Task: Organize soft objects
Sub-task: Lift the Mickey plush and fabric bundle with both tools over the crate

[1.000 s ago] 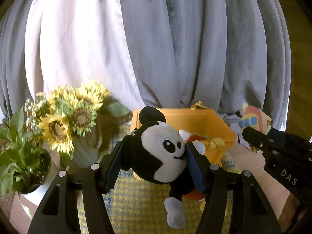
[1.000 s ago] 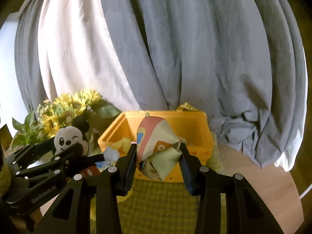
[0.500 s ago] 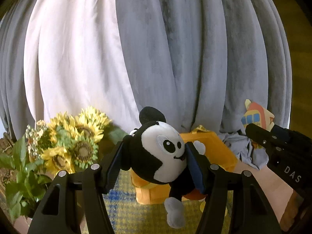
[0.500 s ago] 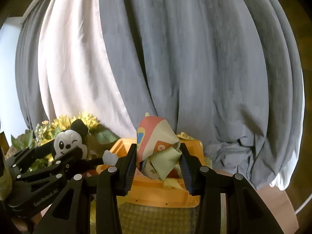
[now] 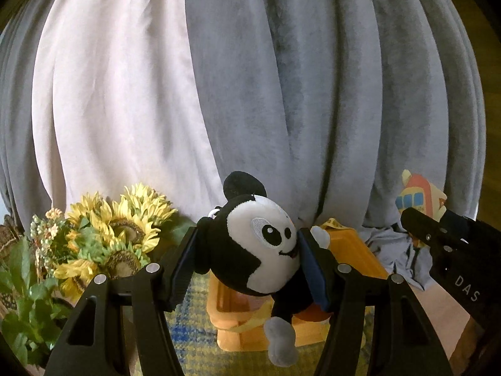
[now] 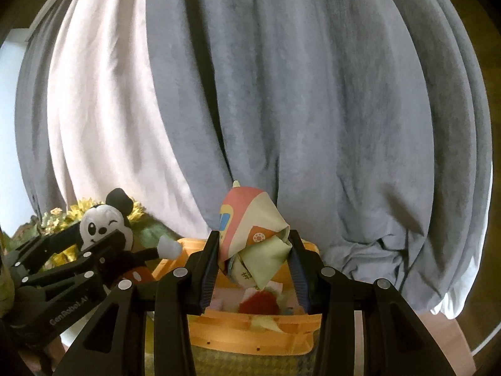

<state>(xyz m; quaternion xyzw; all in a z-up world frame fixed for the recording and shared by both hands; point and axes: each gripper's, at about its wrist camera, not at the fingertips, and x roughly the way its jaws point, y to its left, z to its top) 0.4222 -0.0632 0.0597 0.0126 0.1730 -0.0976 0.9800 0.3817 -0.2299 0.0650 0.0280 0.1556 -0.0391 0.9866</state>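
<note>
My left gripper (image 5: 247, 250) is shut on a black and white mouse plush (image 5: 260, 250), held by its head above the near left side of an orange bin (image 5: 350, 247). The plush's body and a foot dangle below. My right gripper (image 6: 252, 250) is shut on a folded printed cloth (image 6: 253, 235) in pink, cream and green, held over the same orange bin (image 6: 250, 335). The right wrist view shows the left gripper (image 6: 94, 244) with the plush (image 6: 100, 222) at the left. The left wrist view shows the right gripper (image 5: 416, 219) with the cloth (image 5: 416, 194) at the right.
Soft items lie inside the bin, among them something red (image 6: 260, 305). The bin stands on a yellow and blue checked mat (image 5: 188, 335). A bunch of sunflowers (image 5: 119, 235) and a green plant (image 5: 22, 307) stand at the left. Grey and white curtains (image 5: 250, 94) hang close behind.
Both grippers have risen with their loads: the bin has dropped lower in both views and more curtain shows. Both grips are unchanged.
</note>
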